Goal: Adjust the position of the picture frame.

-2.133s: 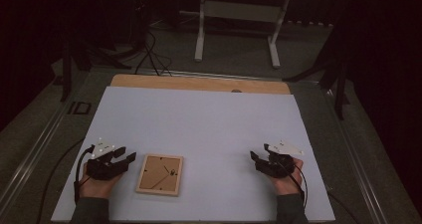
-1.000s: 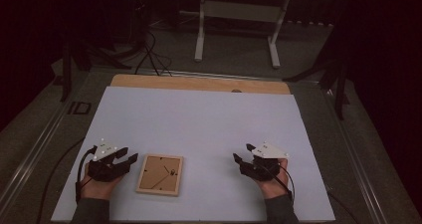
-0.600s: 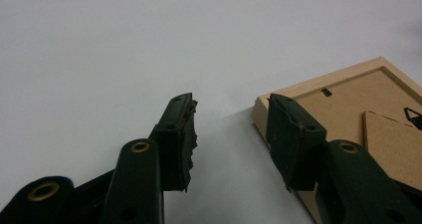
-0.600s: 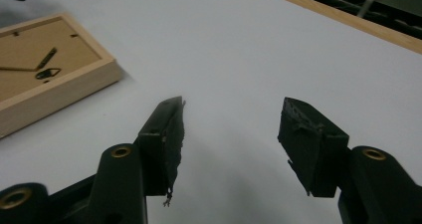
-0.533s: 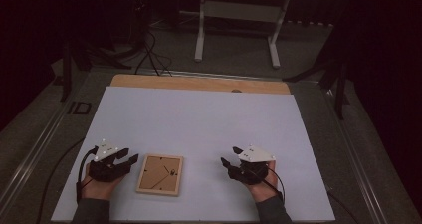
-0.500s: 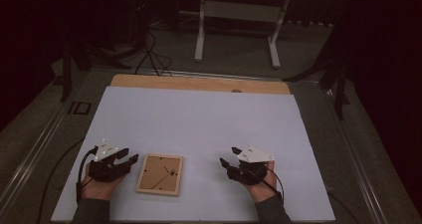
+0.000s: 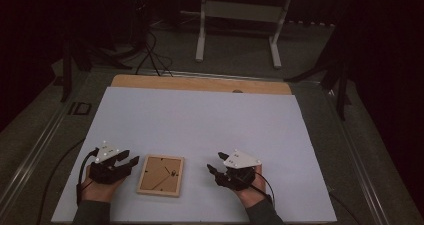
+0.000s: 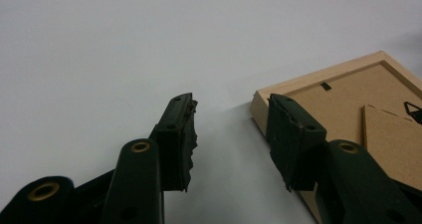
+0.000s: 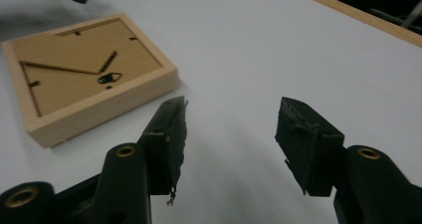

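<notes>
Dark room with a white sheet (image 7: 200,120) spread over a wooden table. Near the sheet's front edge, lying flat with its back upward: a wooden picture frame (image 7: 161,175), stand flap and hanger visible, placed between the two grippers. Left gripper (image 7: 131,156): just beside the frame's left edge, jaws apart, nothing clamped; in the left gripper view one jaw overlaps a corner of the frame (image 8: 348,99), contact not determinable. Right gripper (image 7: 215,162): near the frame's right edge but clear of it, pointing toward it, jaws apart though just now closing a little, bare sheet between them. Judged step in hand: approach to the frame from both sides, prior to any grip. For the next move, probably: bring the right gripper up to the near edge of the frame (image 9: 89,69), set the jaw opening to suit the thin rim, and keep one jaw low against the sheet to get under the edge. Hold the left gripper steady as a stop against sliding. Close only once the rim sits fully between the pads.
</notes>
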### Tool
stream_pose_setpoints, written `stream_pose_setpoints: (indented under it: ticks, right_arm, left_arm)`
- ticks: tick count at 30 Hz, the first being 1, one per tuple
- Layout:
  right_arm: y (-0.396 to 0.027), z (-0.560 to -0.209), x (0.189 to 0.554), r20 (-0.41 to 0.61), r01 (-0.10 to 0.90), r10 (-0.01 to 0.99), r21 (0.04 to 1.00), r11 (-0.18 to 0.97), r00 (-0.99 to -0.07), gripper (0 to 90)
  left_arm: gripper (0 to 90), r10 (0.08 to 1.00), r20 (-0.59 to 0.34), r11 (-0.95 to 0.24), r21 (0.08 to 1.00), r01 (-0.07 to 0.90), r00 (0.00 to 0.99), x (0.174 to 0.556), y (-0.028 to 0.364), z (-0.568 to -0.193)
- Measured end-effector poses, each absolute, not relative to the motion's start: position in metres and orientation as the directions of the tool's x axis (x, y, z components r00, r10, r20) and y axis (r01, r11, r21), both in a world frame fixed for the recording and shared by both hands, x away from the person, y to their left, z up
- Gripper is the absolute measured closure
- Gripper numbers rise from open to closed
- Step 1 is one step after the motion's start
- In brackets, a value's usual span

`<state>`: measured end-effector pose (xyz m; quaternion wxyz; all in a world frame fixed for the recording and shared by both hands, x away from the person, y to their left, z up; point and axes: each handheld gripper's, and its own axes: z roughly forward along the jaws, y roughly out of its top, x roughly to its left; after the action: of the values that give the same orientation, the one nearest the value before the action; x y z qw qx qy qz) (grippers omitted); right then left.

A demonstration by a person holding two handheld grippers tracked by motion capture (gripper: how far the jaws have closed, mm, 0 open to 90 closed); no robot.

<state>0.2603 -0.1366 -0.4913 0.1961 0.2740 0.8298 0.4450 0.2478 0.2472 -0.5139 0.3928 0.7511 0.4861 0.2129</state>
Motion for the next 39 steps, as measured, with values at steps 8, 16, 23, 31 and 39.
stream_pose_setpoints:
  ticks: [8, 16, 23, 31, 39]
  right_arm:
    - [-0.120, -0.496, 0.255, -0.074, 0.269, 0.590, 0.839, 0.472, -0.804, 47.2]
    - [-0.107, -0.499, 0.249, -0.061, 0.259, 0.555, 0.838, 0.480, -0.830, 51.6]
    - [-0.094, -0.503, 0.243, -0.060, 0.245, 0.521, 0.833, 0.496, -0.851, 58.1]
    - [-0.084, -0.505, 0.238, -0.056, 0.232, 0.484, 0.825, 0.515, -0.874, 61.4]
    - [-0.073, -0.510, 0.233, -0.040, 0.225, 0.441, 0.817, 0.531, -0.896, 62.3]
  left_arm:
    - [55.7, 0.895, -0.060, -0.226, 0.792, 0.567, 0.442, 0.247, 0.246, -0.515]
    - [58.1, 0.892, -0.061, -0.233, 0.787, 0.571, 0.449, 0.247, 0.245, -0.517]
    - [64.0, 0.884, -0.059, -0.249, 0.780, 0.574, 0.464, 0.247, 0.242, -0.518]
    - [71.6, 0.874, -0.060, -0.266, 0.771, 0.579, 0.482, 0.246, 0.240, -0.520]
    - [80.0, 0.861, -0.067, -0.281, 0.763, 0.582, 0.504, 0.247, 0.238, -0.522]
